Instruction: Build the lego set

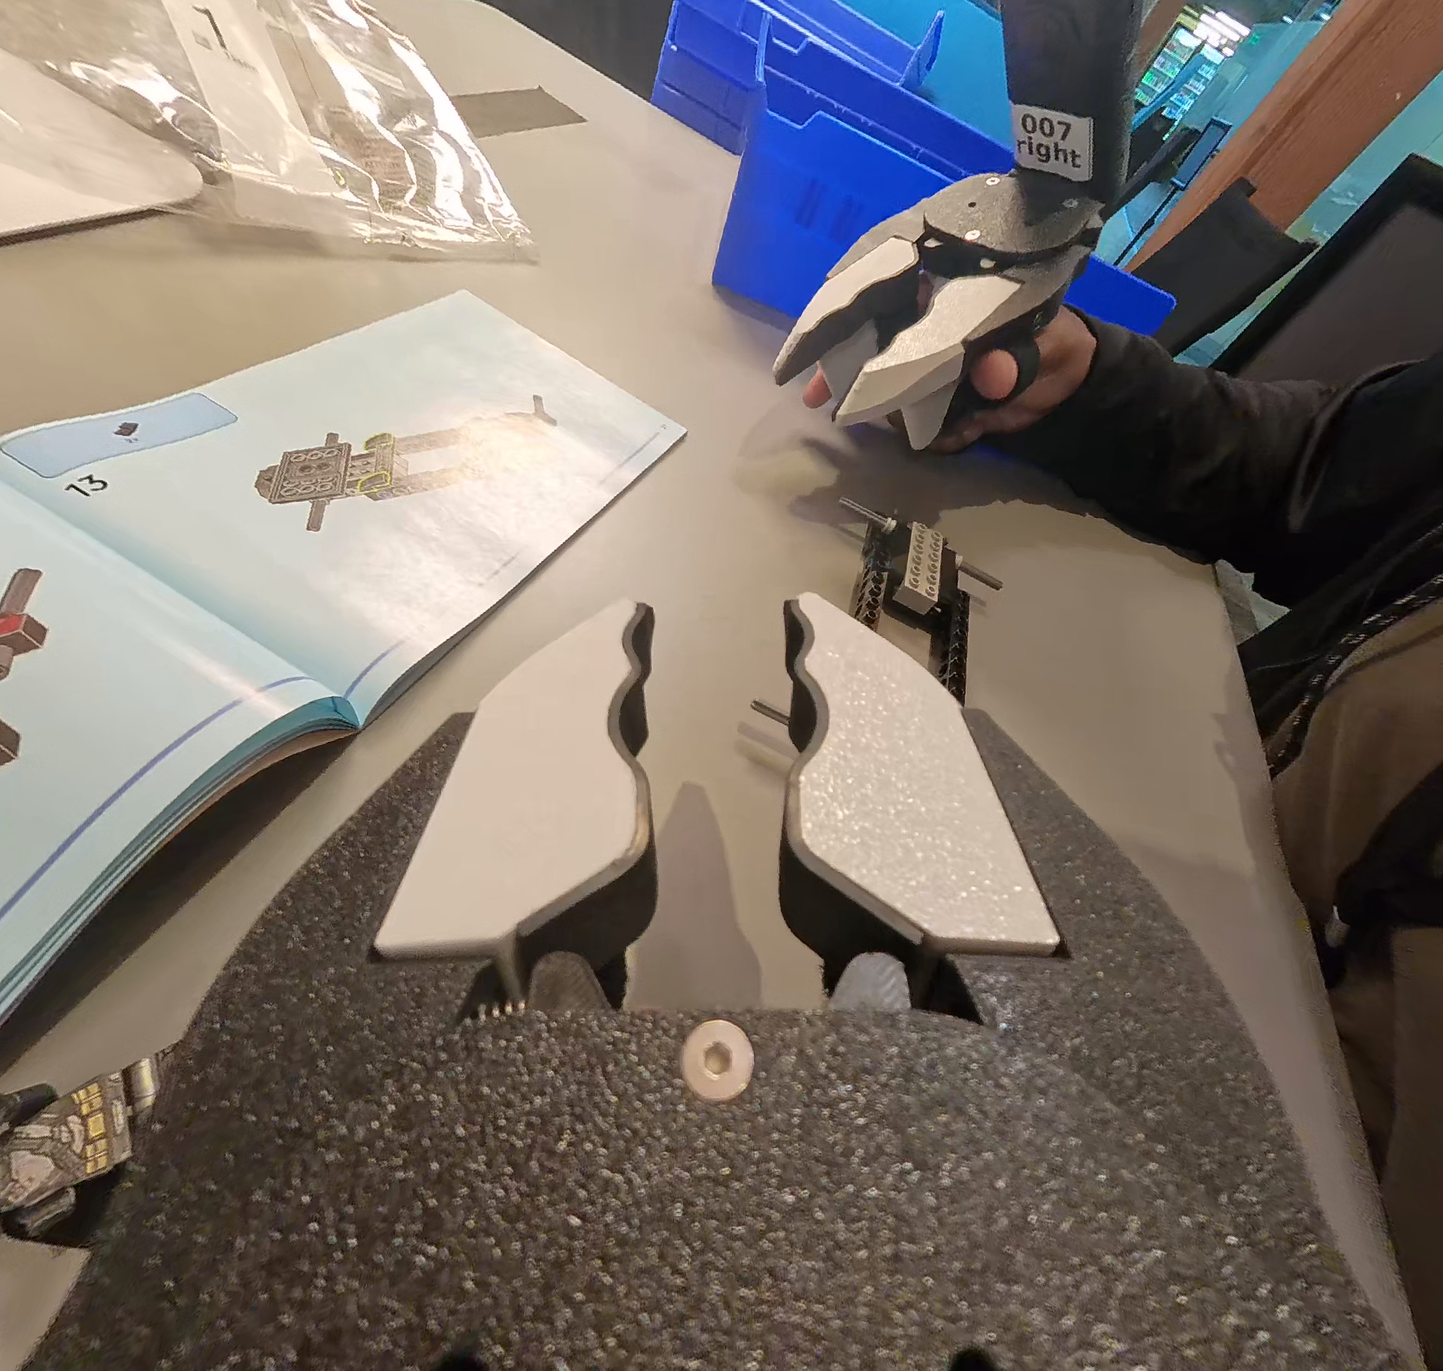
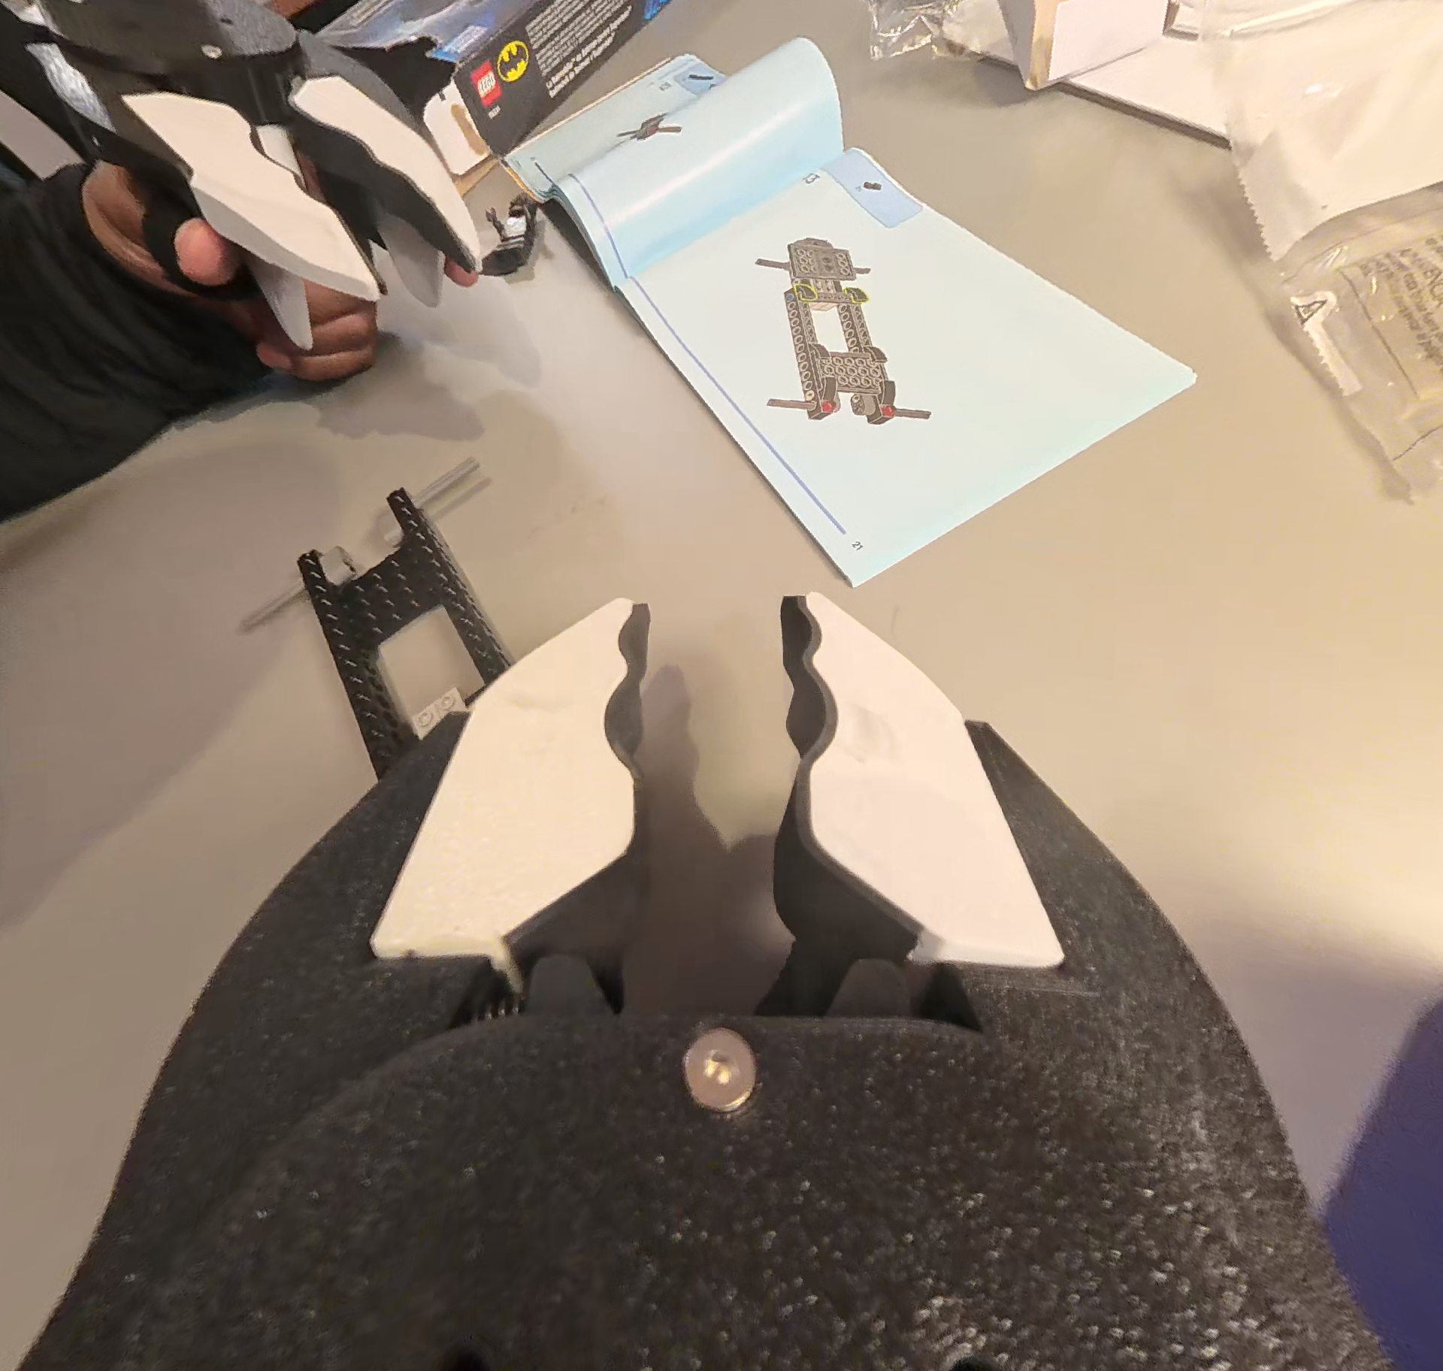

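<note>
My left gripper is open and empty, low over the grey table. A black brick frame with a grey brick and grey axles lies just right of its right finger, partly hidden by it. One axle end pokes out beside that finger. My right gripper is open and empty, with the same frame lying to the left of its left finger. An open pale blue instruction booklet lies ahead; it also shows in the left wrist view. Each gripper shows in the other's view, hand-held and with nothing between its fingers.
Blue plastic bins stand beyond the table's far edge. Clear plastic bags, a dark printed box and a white carton lie at the back. A small brick build sits by the booklet. Dark sleeves reach in. My hands' fingertips stand some 15 cm from each other.
</note>
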`<state>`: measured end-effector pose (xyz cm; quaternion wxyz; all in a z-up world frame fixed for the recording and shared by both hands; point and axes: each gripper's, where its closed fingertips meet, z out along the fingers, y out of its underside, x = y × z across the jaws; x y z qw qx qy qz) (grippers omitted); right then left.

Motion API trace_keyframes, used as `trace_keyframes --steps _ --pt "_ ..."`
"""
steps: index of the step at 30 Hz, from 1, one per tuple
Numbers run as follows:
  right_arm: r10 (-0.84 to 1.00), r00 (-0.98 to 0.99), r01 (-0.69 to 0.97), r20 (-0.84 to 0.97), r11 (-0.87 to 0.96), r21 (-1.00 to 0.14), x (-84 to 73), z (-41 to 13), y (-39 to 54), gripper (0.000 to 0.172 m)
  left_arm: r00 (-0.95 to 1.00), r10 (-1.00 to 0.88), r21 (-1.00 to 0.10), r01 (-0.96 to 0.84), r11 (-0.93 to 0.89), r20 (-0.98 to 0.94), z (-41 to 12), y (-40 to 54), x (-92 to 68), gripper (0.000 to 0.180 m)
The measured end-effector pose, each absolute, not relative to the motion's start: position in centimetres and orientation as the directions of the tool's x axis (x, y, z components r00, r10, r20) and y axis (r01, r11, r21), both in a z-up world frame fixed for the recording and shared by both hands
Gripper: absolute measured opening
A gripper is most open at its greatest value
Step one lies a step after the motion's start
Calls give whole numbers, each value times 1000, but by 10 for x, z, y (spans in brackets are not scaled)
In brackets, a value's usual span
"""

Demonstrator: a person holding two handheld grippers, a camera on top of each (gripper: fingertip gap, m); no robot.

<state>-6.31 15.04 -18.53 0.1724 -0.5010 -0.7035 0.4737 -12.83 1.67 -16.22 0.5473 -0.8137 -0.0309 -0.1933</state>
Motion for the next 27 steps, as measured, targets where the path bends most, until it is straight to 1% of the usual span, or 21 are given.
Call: trace_keyframes --steps 4,9,14,16,18,22,25,27 --pt "862 -432 550 -264 20 -835 -64 -185 152 34 917 -162 -875 277 -398 364 -162 16 -129 33" --pt "864 -434 548 -254 29 -836 -63 -185 151 34 908 -162 -867 297 -401 386 -162 16 -130 33" --pt "871 -436 532 -227 46 -845 -63 -184 151 36 904 -225 -879 253 -404 363 -160 14 -120 36" --pt "870 -444 509 -213 49 -860 -60 -180 150 37 911 -282 -901 175 -397 301 -158 11 -112 39" --pt "865 -469 491 -180 86 -867 -54 -178 147 37 923 -339 -927 45 -372 181 -157 7 -105 44" --pt "852 -524 396 19 263 -880 -33 -164 144 39 900 -433 -955 -169 -245 -48 -149 -5 -90 46" --pt "794 -583 326 172 422 -846 -11 -165 138 40 852 -470 -920 -348 -178 -231 -151 -11 -76 46" --pt "746 -622 304 239 511 -804 0 -174 133 43 781 -506 -856 -496 -145 -366 -158 -12 -64 46"
